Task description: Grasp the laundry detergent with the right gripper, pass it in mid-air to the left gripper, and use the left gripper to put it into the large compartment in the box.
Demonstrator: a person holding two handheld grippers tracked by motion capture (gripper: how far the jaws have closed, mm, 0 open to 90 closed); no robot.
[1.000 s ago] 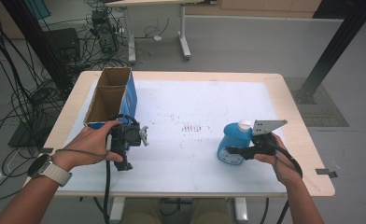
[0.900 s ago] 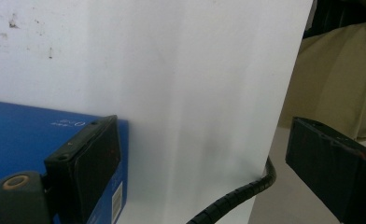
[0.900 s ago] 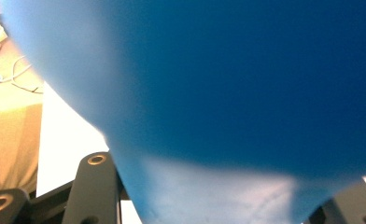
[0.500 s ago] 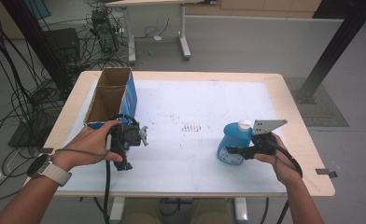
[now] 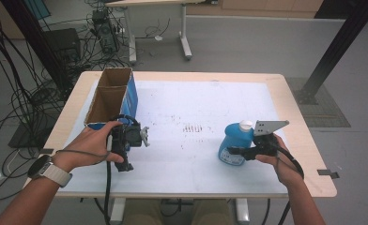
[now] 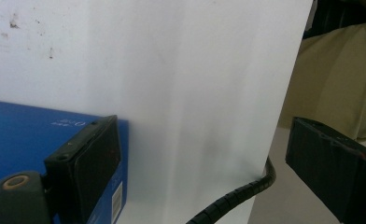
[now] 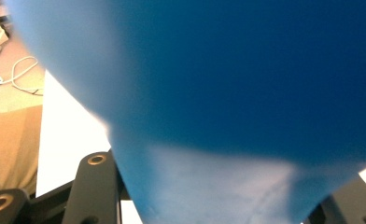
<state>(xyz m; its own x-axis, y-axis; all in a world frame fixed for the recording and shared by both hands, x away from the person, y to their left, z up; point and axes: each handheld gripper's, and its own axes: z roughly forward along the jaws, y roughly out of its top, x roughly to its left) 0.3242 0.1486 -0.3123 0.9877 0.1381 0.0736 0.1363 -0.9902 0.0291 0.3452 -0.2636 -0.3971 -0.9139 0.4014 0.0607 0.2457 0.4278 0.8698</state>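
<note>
We've got the blue plastic detergent-type bottle w/ white cap (image 5: 234, 143) at lower right of the high view, standing on the white table cover (image 5: 205, 103). The right gripper (image 5: 236, 151) is clamped on it low on the body; in the right gripper view the blue wall (image 7: 246, 84) sits between the jaws right up against the lens. We'd judge it a semi-stiff bottle: walls prob. give a bit under the squeeze, smooth plastic so somewhat slippery, and if it's full the weight sits low. Best hold seems the flat sides of the body or the narrower neck below the cap, keeping it upright; how full it is we can't tell.

The left gripper (image 5: 142, 137), centre-left of the high view, has its jaws wide apart w/ nothing between them; the left gripper view shows bare cover between the pads, and the blue side of the open blue-sided cardboard box (image 5: 111, 96) just beside one pad.

Surface: wood-edged table (image 5: 309, 140), cover flat w/ a few dark smudges mid-table (image 5: 194, 127). Room: grey floor, cables (image 5: 27, 98) piled at upper left, another table's legs (image 5: 184, 33) at top, a dark post (image 5: 337, 47) upper right.
</note>
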